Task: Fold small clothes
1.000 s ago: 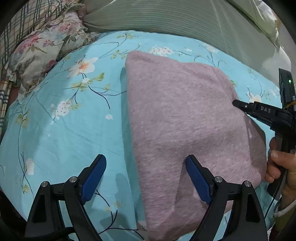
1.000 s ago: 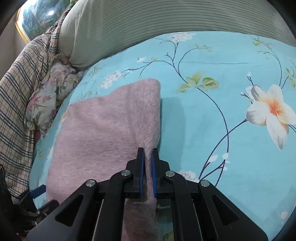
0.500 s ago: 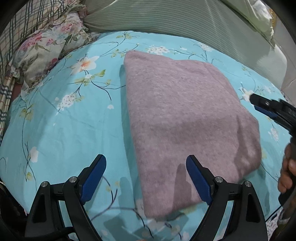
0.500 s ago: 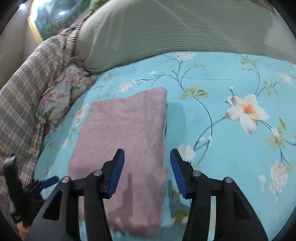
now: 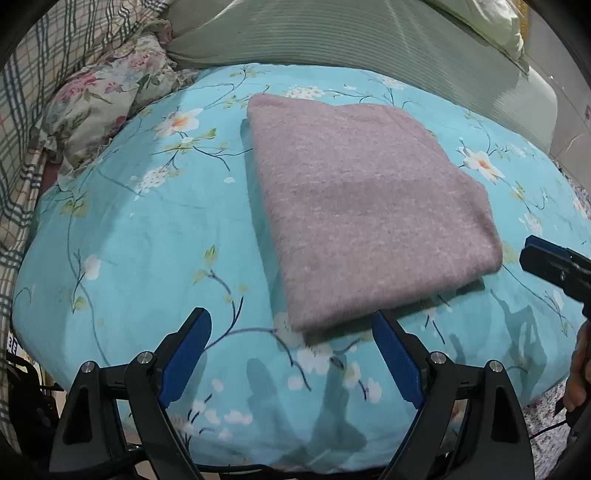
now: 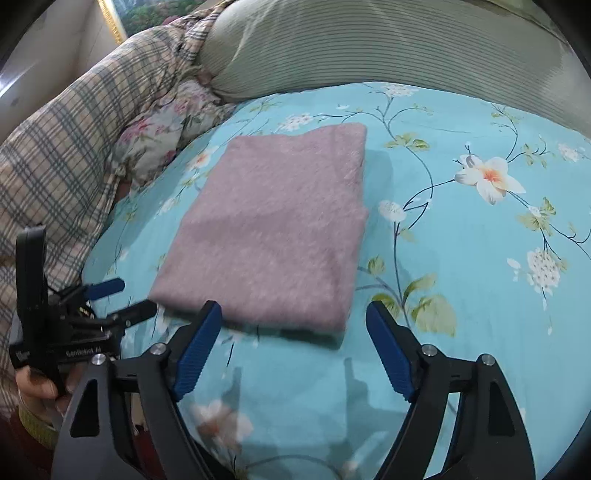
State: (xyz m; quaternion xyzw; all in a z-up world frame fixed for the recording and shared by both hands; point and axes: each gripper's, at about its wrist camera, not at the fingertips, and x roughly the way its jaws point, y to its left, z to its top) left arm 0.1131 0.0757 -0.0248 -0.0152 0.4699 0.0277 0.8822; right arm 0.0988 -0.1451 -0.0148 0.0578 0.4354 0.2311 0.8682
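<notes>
A fuzzy mauve garment (image 5: 362,199) lies folded into a flat rectangle on the blue floral bedsheet (image 5: 140,236); it also shows in the right wrist view (image 6: 273,229). My left gripper (image 5: 291,332) is open and empty, just short of the garment's near edge. My right gripper (image 6: 293,325) is open and empty, also just short of the near edge. The right gripper shows at the right edge of the left wrist view (image 5: 554,266). The left gripper shows open at the left in the right wrist view (image 6: 118,299).
A green ribbed pillow (image 5: 332,33) lies along the back of the bed. A floral cushion (image 5: 107,92) and a plaid blanket (image 6: 66,140) lie at the left. The sheet drops off at the near edge of the bed (image 5: 258,458).
My right gripper has let go of the garment's edge and opened. Both grippers have pulled back toward the near edge of the bed, and the garment lies flat.
</notes>
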